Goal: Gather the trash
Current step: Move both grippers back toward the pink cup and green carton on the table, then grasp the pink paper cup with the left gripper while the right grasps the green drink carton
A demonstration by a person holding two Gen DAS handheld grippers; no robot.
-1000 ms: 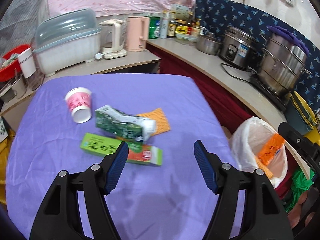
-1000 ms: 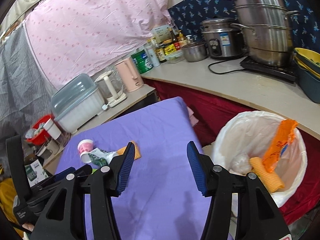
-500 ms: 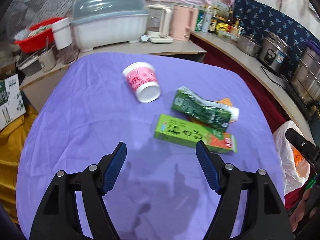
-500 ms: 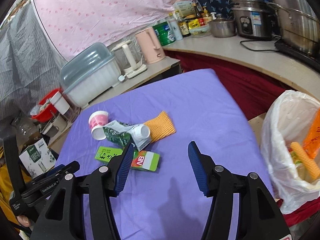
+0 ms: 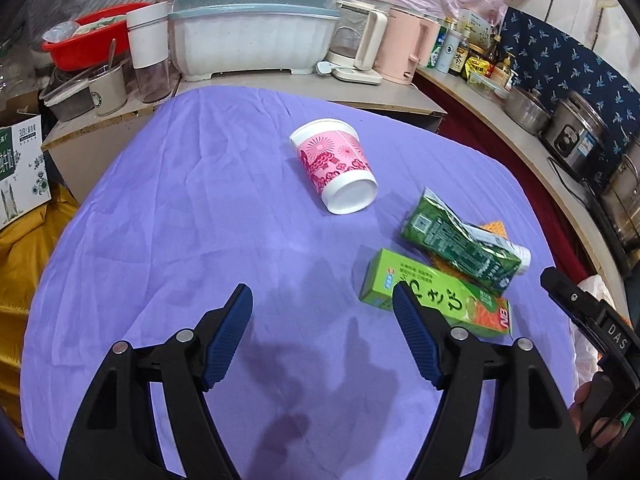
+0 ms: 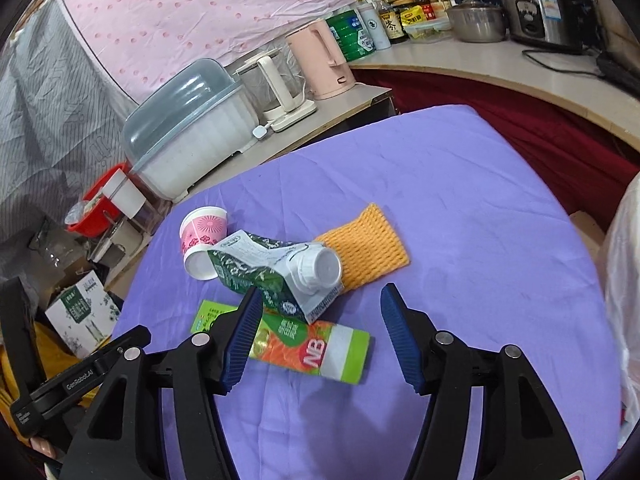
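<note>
A plain purple cloth (image 5: 200, 208) covers the bench; on it lie a white cup (image 5: 334, 170) printed with pink flowers, a dark green carton (image 6: 264, 266) with white text and a white cap, a lime-green box (image 6: 308, 346) with orange and white bands, and an orange mesh sleeve (image 6: 366, 248); both grippers are black with blue pads

The left gripper (image 5: 322, 294) is showing two black plastic arms with triangular cut-outs, silver screw heads at the joints and blue ribbed pads (image 5: 230, 334) lining the fingers. The right gripper (image 6: 320, 296) is wearing the same black frame, silver screws and blue ribbed pads (image 6: 400, 338). Bare skin of the hand (image 5: 588, 420) is peeking beside a black mount lettered in white
</note>
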